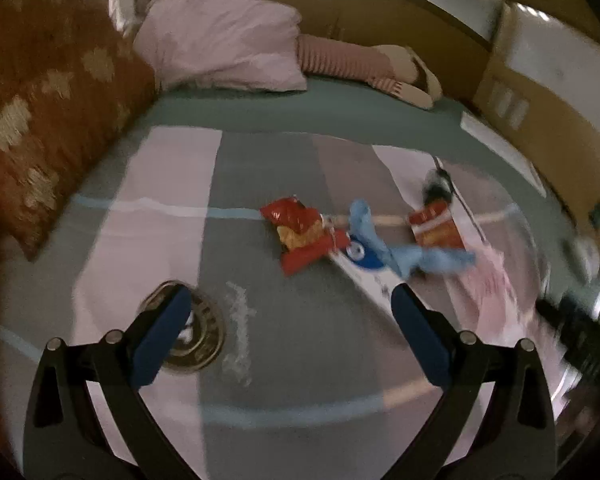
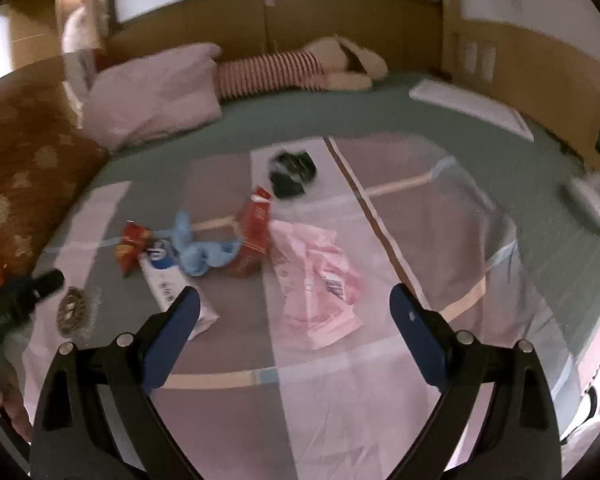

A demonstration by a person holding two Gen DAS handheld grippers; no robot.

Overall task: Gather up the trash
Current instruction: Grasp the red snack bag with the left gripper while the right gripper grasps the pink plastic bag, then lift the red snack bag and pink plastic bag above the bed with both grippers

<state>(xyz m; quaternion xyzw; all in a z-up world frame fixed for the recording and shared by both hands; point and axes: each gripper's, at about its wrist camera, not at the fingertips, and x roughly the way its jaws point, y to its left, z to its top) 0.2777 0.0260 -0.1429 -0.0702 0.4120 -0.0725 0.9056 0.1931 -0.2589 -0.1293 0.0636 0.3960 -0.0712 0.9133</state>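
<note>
- Blue-padded fingers on both our grippers: the left gripper point(image 1: 290, 306) and the right gripper point(image 2: 294, 306) each hang above the bed with jaws spread wide, nothing between them.
- Trash sits in a loose cluster mid-bed on the striped pink-and-grey blanket point(image 2: 340, 392).
- We've got a crumpled red chip bag point(image 1: 298, 236) on the left side of the pile, touching a white flat wrapper point(image 2: 172, 288) with a blue logo.
- Light blue cloth-looking thing point(image 2: 198, 250) lies across the middle, between the chip bag and a red carton point(image 2: 252, 236). Could be a glove, the blur makes it hard to say.
- Pink plastic bag point(image 2: 316, 284) is just beside the carton, closest to our right gripper.
- Some dark crumpled item point(image 2: 292, 174) sits farther back, apart from the pile.
- Round metallic disc point(image 1: 198, 332) lies right under the left gripper's left finger.
- Up by the headboard: a pink pillow point(image 1: 224, 44) and a striped plush toy point(image 2: 296, 66).
</note>
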